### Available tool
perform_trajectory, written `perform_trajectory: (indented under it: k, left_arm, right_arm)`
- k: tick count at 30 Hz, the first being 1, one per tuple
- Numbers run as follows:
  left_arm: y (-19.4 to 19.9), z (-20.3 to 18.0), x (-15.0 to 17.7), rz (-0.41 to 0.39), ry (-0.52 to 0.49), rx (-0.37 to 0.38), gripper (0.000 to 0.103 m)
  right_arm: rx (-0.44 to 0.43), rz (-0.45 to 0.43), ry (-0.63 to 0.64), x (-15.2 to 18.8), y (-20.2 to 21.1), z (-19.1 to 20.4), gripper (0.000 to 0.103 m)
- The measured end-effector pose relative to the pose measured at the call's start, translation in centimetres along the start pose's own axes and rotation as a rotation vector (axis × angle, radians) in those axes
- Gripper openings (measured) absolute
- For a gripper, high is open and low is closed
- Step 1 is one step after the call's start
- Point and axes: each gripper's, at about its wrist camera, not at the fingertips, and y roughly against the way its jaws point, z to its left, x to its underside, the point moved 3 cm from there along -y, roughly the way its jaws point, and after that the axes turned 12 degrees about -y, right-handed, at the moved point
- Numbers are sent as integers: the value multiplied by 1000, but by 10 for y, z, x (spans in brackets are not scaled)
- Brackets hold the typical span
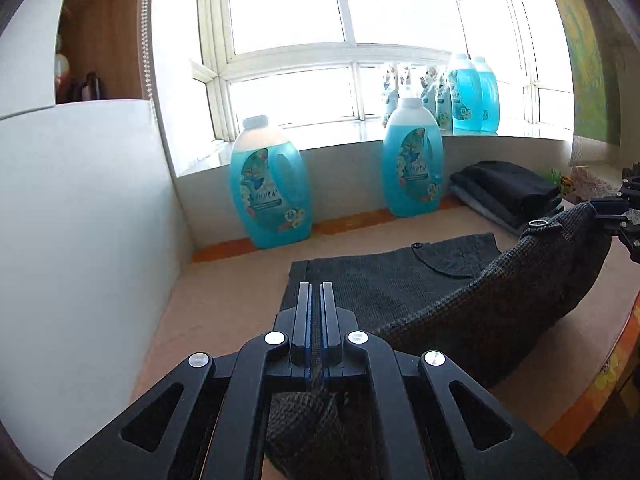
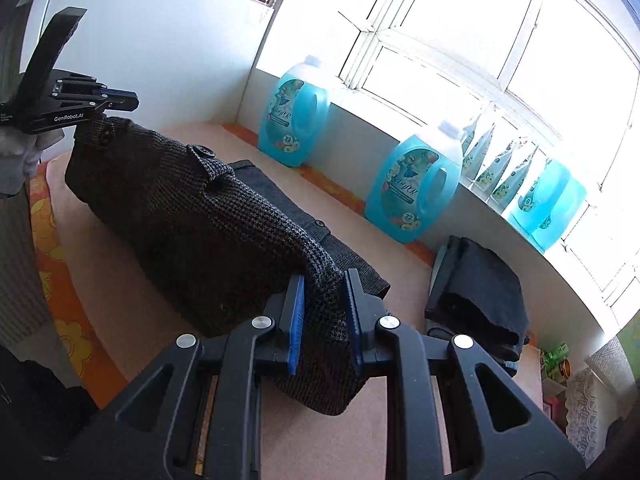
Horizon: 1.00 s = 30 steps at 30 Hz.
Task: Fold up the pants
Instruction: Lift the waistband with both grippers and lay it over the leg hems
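Observation:
Dark grey tweed pants (image 1: 380, 280) lie partly flat on the beige table (image 1: 224, 300). One edge of the pants (image 2: 192, 216) is lifted off the table and hangs stretched between both grippers. My left gripper (image 1: 316, 288) is shut on a thin fold of that fabric, and in the right wrist view the left gripper (image 2: 130, 101) sits at the upper left, above a buttoned corner. My right gripper (image 2: 325, 278) is shut on a thicker bunch of the same cloth between its blue pads. The left wrist view catches the right gripper (image 1: 618, 210) at the far right edge.
Two big blue detergent bottles (image 1: 270, 184) (image 1: 414, 156) stand along the back wall under the window sill, with more bottles (image 1: 474, 92) on the sill. A folded stack of dark clothes (image 1: 508, 192) lies at the back right. A white cabinet side (image 1: 80, 220) borders the table on the left.

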Motion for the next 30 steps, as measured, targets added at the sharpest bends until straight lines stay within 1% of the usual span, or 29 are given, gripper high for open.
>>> perform_trajectory:
  k: [2, 4, 6, 8, 10, 12, 14, 16, 18, 20, 21, 22, 24, 26, 30]
  left_arm:
    - [-16, 5, -7, 2, 8, 14, 2]
    - [-21, 12, -8, 7, 15, 21, 2]
    - [-19, 22, -3, 16, 52, 37, 2]
    - [-15, 29, 8, 42, 93, 83, 2]
    - [-10, 29, 20, 75, 117, 113, 2]
    - [-2, 24, 33, 111, 120, 146, 2]
    - [8, 16, 45, 144, 129, 183, 6]
    - [21, 3, 55, 160, 132, 219, 6]
    - [35, -12, 65, 181, 124, 257, 13]
    - [50, -26, 72, 187, 128, 294, 31]
    - [57, -33, 74, 186, 132, 318, 36]
    - [64, -41, 77, 185, 131, 336, 43]
    - [76, -58, 80, 179, 112, 359, 48]
    - [83, -76, 86, 183, 86, 373, 54]
    - [85, -107, 97, 210, 35, 386, 55]
  right_arm:
    - [-12, 11, -2, -6, -13, -4, 20]
    - [-19, 29, 2, -6, -25, -4, 20]
    - [-18, 45, 23, 0, -33, -4, 20]
    - [-23, 68, 18, 7, -45, -7, 20]
    - [-35, 95, -1, 12, -59, -11, 20]
    - [-35, 118, -6, 16, -74, -12, 20]
    - [-25, 138, 0, 18, -90, -13, 20]
    - [-26, 162, -3, 20, -104, -13, 20]
    - [-25, 188, -6, 21, -118, -12, 20]
    - [-16, 209, 3, 23, -129, -9, 20]
    - [-10, 217, 11, 24, -134, -7, 20]
    - [-3, 224, 18, 25, -137, -4, 20]
    - [3, 231, 23, 26, -143, -2, 20]
    - [8, 236, 26, 27, -145, 0, 20]
    - [16, 248, 32, 30, -148, 1, 20]
